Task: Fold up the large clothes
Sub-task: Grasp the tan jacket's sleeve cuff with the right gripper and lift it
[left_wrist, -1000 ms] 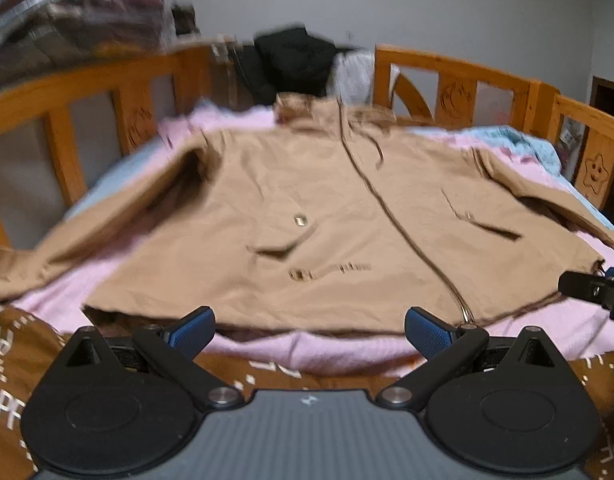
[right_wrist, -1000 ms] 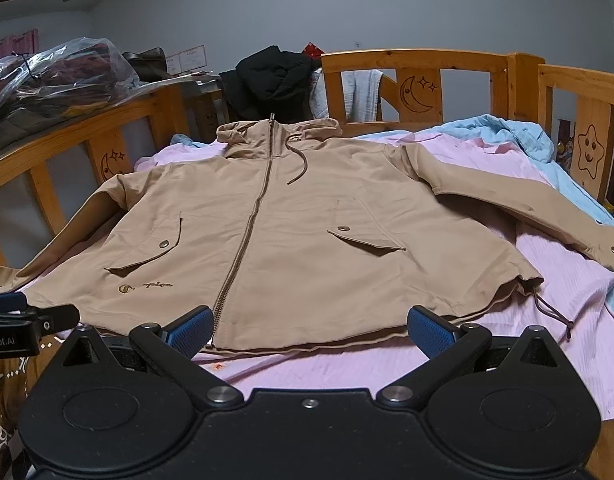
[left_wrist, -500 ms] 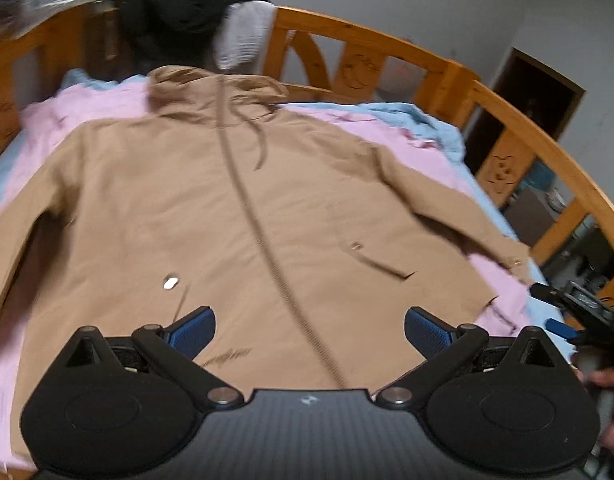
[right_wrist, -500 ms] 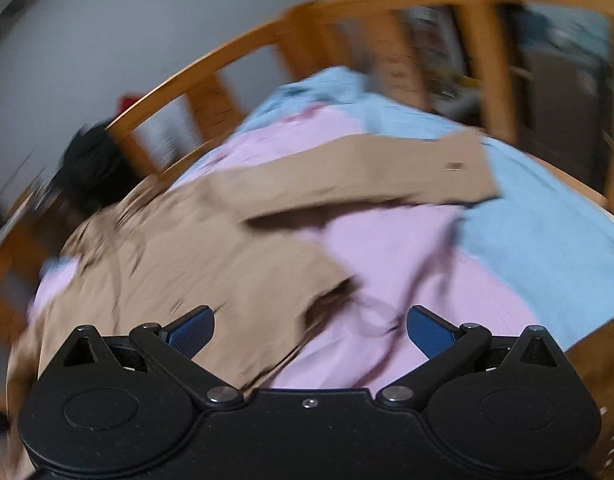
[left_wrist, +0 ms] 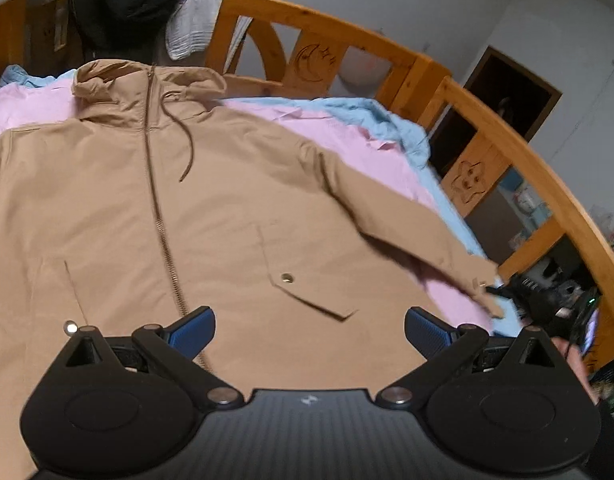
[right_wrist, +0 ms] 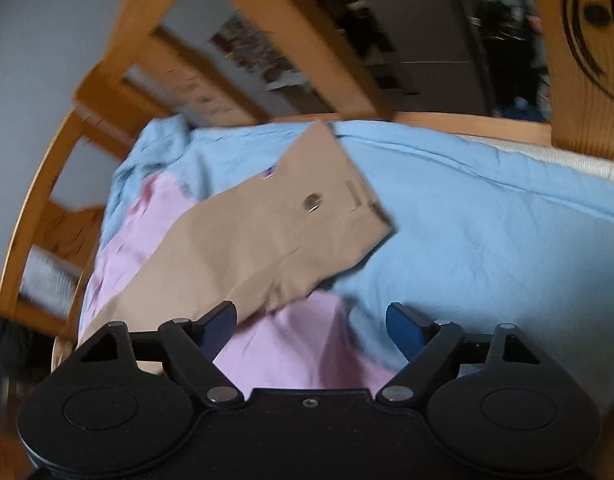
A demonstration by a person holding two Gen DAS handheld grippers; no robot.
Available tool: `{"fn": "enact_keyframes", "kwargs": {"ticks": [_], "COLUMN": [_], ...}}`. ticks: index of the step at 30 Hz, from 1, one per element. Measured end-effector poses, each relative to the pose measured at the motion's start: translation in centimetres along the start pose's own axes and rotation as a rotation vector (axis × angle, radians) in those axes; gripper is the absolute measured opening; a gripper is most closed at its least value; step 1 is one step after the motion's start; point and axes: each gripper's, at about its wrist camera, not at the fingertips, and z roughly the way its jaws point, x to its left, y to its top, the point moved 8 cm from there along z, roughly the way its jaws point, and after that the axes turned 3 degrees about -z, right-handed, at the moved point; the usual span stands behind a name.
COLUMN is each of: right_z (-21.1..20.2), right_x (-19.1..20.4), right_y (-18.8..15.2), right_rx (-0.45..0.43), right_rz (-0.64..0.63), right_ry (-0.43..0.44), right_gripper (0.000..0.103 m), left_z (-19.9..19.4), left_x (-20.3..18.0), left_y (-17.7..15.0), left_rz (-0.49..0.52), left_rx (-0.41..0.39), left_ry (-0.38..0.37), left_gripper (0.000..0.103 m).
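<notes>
Your right gripper (right_wrist: 311,320) is closing on nothing short of the tan jacket's (left_wrist: 227,208) cuff (right_wrist: 327,200) at frame centre, left gripper (left_wrist: 309,328) spread empty: shut early and you'll pinch the pink sheet (right_wrist: 307,352).

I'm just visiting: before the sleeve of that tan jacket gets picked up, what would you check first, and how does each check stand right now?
1. Jacket lies flat, zipped: ok.
2. Sleeve cuff in sight of the right gripper: ok.
3. Right jaws around the cuff: not ok; they are closing with no cloth between them.
4. Left gripper open, empty: ok.
5. Cuff free of the blue sheet and pink sheet: cannot tell.
</notes>
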Motion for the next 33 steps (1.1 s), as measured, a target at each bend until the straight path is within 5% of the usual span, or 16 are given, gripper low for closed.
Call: {"fn": "enact_keyframes", "kwargs": {"ticks": [4,6,11,13,16,19,23,28,33], "right_z": [0.9,1.1,1.5,0.8,-1.7,-4.9,-9.6,-14.8,-16.5], "right_x": [0.0,0.0,0.2,1.1,4.9,11.0,20.2,29.3,32.2], "right_y": [1.2,1.6,1.9,2.1,2.8,2.8,0.3,-8.0,-17.5], "right_rx": [-0.074,-0.104,-0.149,-0.188,-0.286,-0.382,-0.468,-0.522,-0.451], "right_rz": [0.069,0.093,0.096,0.036,-0.153,-0.362,-0.621,-0.995,-1.219], "right_ry": [0.018,0.021,-0.002,-0.008,0.038,0.16,0.405,0.723,0.927], "right_gripper": [0.083,0.074,0.021,0.009,0.006,0.005,0.005,0.005,0.003], "left_z": [0.2,-0.1,-1.0,-1.5,-2.8,-4.2,-6.2,-8.2,-7.2], "left_x": [1.1,1.7,3.3,3.9,4.4,4.4,3.9,4.8,7.7], "left_y": [-0.1,0.1,1.5,2.6,4.7,7.4,11.2,13.8,14.2], "left_rz": [0.029,0.027,-0.01,-0.018,-0.029,-0.06,-0.133,-0.198,-0.268], "left_rx": [-0.018,-0.019,-0.043,-0.067,-0.12,-0.184,-0.259,-0.336,-0.319], "left_ry": [0.024,0.016,0.046,0.06,0.045,-0.005,-0.195,-0.335,-0.413], "left_gripper": [0.102,0.102,0.1,0.096,0.095,0.096,0.101,0.102,0.102]}}
